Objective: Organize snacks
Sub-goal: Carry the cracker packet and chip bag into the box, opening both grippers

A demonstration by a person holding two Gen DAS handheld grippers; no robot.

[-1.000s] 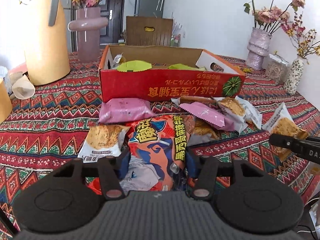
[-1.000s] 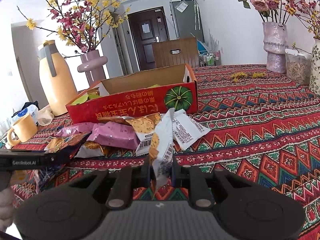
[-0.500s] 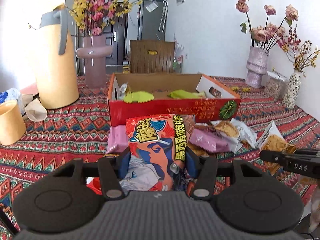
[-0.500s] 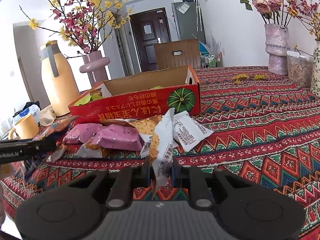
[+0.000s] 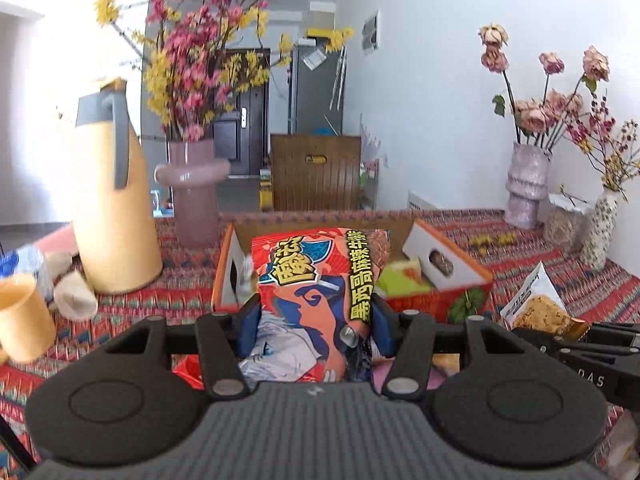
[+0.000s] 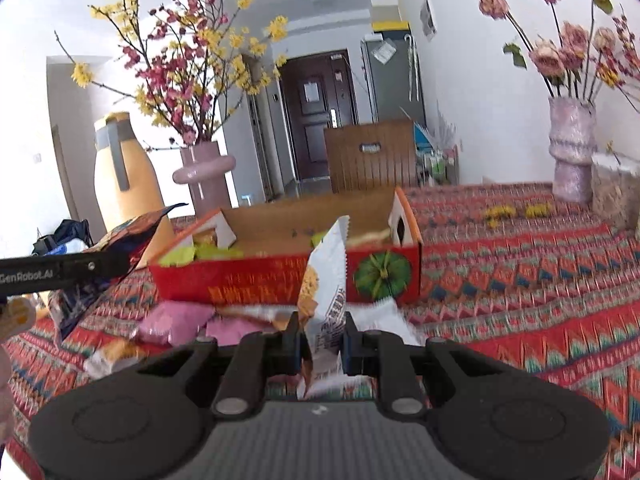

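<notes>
Snack packets (image 6: 176, 320) lie heaped before red box (image 6: 280, 280), beside yellow jug (image 5: 112, 208).

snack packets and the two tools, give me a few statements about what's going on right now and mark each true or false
1. The left tool is shut on the orange snack bag. True.
2. The right tool is empty. False: it grips a white cracker packet that stands on edge between its pads.
3. The red cardboard box is closed with a lid. False: it is open on top, with green packets inside.
4. Pink packets lie on the tablecloth in front of the box. True.
5. The yellow jug lies on its side. False: it stands upright beside the pink vase.
</notes>
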